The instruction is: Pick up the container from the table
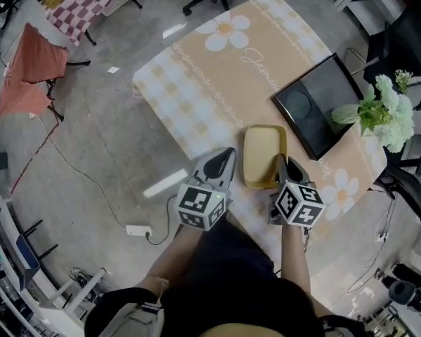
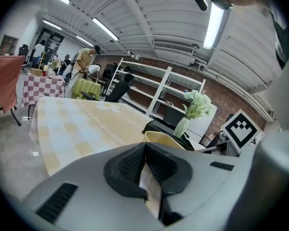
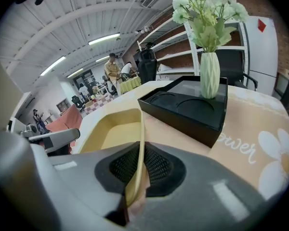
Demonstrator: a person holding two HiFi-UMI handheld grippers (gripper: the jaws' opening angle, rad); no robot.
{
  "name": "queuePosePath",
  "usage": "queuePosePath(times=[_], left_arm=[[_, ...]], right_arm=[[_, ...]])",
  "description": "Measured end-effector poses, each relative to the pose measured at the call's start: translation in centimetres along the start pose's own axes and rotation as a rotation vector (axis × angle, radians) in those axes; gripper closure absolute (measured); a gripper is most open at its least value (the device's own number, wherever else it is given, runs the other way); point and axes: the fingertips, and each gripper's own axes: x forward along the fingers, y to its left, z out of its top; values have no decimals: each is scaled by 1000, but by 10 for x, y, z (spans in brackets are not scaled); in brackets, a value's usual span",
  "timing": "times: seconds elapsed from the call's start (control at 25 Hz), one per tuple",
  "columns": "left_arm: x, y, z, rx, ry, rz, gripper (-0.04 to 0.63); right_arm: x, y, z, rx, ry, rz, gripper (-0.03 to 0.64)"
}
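1. While it is gripping the container (image 1: 262,153), the right gripper (image 3: 141,147) is pressing its jaws onto the thin right-hand wall, one ribbed pad inside the rim and one outside. The wall is passing upright between the pads. This is probably because a shallow, open dish is offering no other part narrow enough to pinch.
2. The left gripper (image 2: 145,147) is holding its jaws pressed together with nothing between them. It is hanging just beside the container's left wall and apparently not touching it, likely waiting as a support for the lift.
3. The container is lying flat on the table (image 1: 217,76), close to the near edge where the person is standing. It does not appear to be rising off the cloth yet, so the pick-up is judged to be at the grasp step.
4. A black tray (image 1: 316,104) is sitting just beyond the container toward the table's right edge, near it but apart. A straight upward lift should therefore be clearing it.
5. A vase of white flowers (image 3: 210,73) is standing on that tray's far part, well away from the gripped wall.
6. Count: two grippers, one yellow container, one black tray showing two round recesses, one vase.
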Motion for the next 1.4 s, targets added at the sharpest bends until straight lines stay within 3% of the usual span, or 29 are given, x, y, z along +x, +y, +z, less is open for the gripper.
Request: queuePosePath(times=[1.4], left_arm=[[-71, -83, -8, 121, -107, -24, 586]], right_arm=[[-99, -2, -11, 18, -201, 37, 597]])
